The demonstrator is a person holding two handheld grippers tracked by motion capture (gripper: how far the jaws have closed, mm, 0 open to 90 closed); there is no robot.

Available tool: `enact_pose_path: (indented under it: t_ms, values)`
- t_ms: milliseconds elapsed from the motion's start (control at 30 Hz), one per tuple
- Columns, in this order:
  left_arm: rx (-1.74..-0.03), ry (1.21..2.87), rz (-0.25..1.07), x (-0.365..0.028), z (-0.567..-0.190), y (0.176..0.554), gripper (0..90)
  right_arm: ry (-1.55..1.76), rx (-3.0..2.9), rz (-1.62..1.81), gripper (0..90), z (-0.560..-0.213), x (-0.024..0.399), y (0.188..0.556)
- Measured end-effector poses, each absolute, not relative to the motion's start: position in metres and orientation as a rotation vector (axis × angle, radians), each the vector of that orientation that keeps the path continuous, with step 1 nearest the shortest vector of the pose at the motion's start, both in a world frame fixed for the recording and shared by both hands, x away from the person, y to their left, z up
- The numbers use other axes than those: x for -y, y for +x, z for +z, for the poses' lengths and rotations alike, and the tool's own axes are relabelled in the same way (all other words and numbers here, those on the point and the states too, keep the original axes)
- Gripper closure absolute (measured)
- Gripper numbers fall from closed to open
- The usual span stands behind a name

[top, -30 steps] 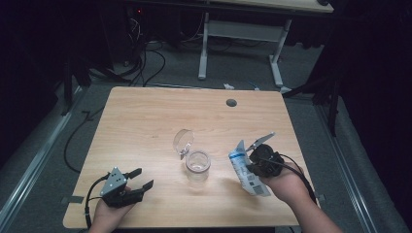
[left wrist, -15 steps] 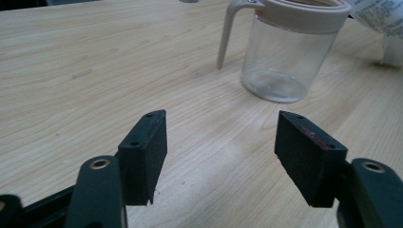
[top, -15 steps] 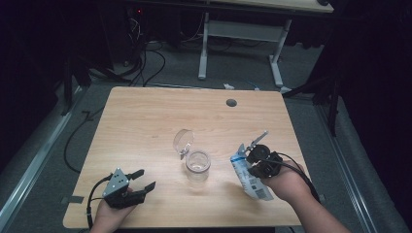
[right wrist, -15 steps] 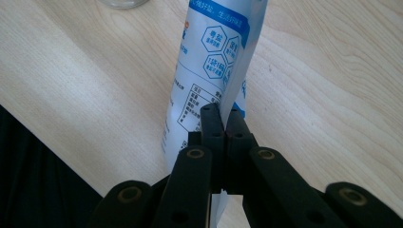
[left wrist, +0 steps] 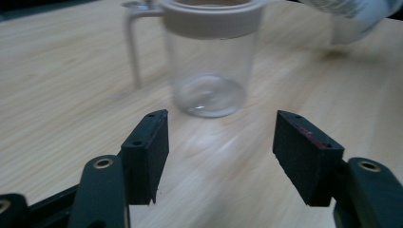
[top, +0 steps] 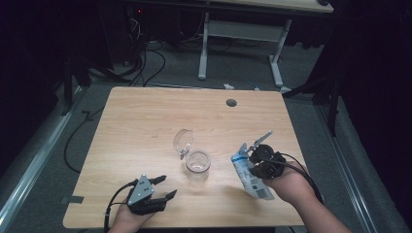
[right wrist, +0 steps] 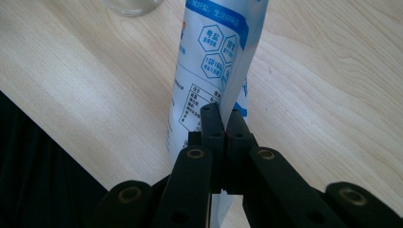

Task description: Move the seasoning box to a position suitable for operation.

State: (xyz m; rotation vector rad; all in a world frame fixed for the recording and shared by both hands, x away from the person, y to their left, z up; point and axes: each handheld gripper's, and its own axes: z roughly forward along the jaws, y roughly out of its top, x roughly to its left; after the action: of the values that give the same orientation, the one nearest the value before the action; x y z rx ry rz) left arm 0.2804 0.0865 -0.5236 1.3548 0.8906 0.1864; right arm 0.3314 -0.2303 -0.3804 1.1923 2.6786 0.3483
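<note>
Right gripper [right wrist: 222, 118] jaws pinched on blue-white pouch [right wrist: 214, 61], pouch rising ahead of jaws. Left gripper [left wrist: 221, 147] jaws wide, empty; clear jar [left wrist: 209, 61] just ahead, centred between them. Advice: advance straight, close low on jar wall, steady it for pouring.

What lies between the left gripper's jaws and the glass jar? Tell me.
Nothing: only bare wooden table separates the open left gripper from the glass jar in the left gripper view. The high view agrees.
</note>
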Motion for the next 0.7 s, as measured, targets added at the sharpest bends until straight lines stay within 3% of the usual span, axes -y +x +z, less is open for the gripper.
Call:
enact_pose_path:
  t_ms: [700]
  values:
    - [-0.769,1.346,0.012,0.017,-0.507,0.276,38.2,1.153,-2.712,0.367,90.0,-0.379,0.216,0.329]
